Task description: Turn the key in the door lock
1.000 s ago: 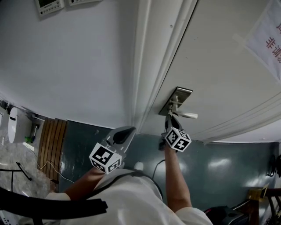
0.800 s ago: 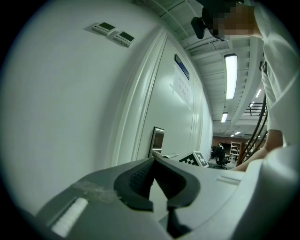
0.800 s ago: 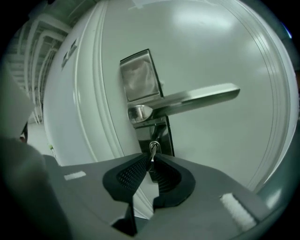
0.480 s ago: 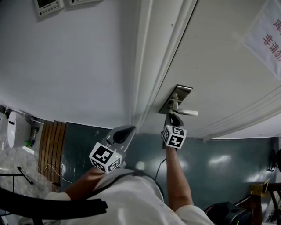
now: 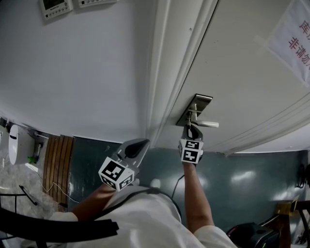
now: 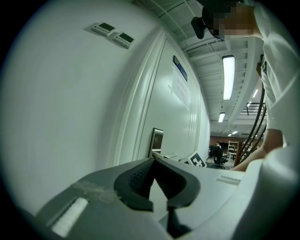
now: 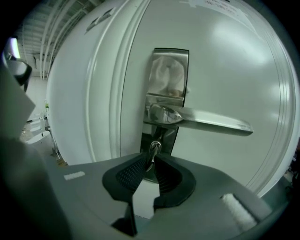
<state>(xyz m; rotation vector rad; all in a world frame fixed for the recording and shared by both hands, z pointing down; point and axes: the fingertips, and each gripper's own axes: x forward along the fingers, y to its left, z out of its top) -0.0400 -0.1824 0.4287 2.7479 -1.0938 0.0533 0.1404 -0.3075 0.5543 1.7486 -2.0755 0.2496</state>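
A steel lock plate (image 5: 195,107) with a lever handle (image 5: 207,124) is fixed to the white door (image 5: 242,72). In the right gripper view a small metal key (image 7: 153,149) sticks out of the keyhole below the lever handle (image 7: 211,123) and the lock plate (image 7: 168,70). My right gripper (image 7: 149,161) is shut on the key, its tips pinching the key's head; in the head view the right gripper (image 5: 191,130) sits just under the handle. My left gripper (image 5: 140,143) hangs shut and empty left of the door edge. Beyond the left gripper (image 6: 152,161), that view shows the lock plate (image 6: 156,140).
The white door frame (image 5: 162,72) runs between the wall (image 5: 87,72) and the door. Two wall panels (image 5: 55,6) hang at the upper left. A paper sign (image 5: 293,38) is taped on the door. Wooden slats (image 5: 57,160) lie on the green floor (image 5: 232,179).
My right gripper has rolled about its own axis at the keyhole, its marker cube showing a different face. The left gripper has stayed where it was.
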